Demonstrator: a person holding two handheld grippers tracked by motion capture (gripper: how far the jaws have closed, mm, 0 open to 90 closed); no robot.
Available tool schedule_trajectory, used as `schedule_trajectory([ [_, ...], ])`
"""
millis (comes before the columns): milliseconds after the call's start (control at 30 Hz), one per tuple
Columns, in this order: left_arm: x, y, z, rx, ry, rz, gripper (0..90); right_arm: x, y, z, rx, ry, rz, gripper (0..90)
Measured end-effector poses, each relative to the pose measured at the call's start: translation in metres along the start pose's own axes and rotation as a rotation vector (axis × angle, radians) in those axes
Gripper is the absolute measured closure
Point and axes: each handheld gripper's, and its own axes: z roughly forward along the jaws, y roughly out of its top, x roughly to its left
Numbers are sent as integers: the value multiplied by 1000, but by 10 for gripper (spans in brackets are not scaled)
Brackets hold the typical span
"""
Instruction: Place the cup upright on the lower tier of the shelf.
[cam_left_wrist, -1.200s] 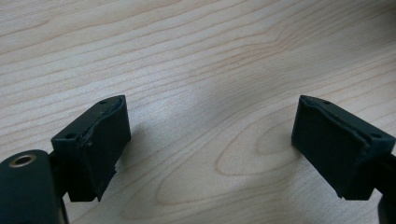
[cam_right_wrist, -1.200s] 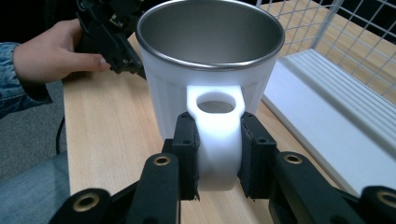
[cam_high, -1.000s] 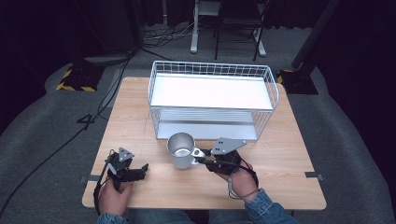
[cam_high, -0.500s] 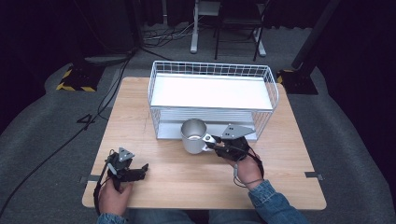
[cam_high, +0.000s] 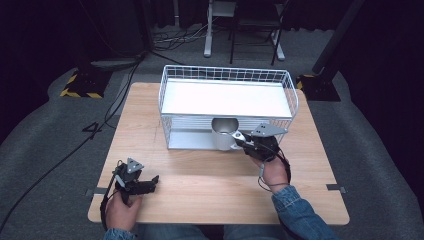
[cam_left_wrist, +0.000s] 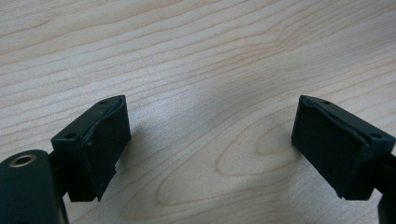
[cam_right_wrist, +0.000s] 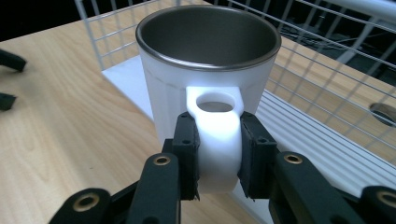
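Right tool (cam_right_wrist: 214, 154): jaws were clamped on the white handle of the mug (cam_right_wrist: 205, 70).
Mug: upright, metal-lined, held at the open front of the wire rack (cam_high: 227, 75), at its lower level.
Left tool (cam_left_wrist: 212, 140): jaws were spread wide, empty, over bare tabletop (cam_left_wrist: 196, 56), near its front left.

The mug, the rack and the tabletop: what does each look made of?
White mug with grey metallic interior: matte plastic-looking shell, brushed steel-like liner and rim. White wire rack: thin coated metal wire, probably; its shelf looks smooth and white. Light wooden table: wood grain, possibly laminate.
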Motion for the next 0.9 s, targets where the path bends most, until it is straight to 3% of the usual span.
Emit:
schedule_trajectory([
  [467, 0, 0, 0, 0, 0, 0, 121, -32, -11, 1, -27, -142, 119, 713],
  [900, 0, 0, 0, 0, 0, 0, 121, -47, -17, 13, -26, -244, 169, 713],
])
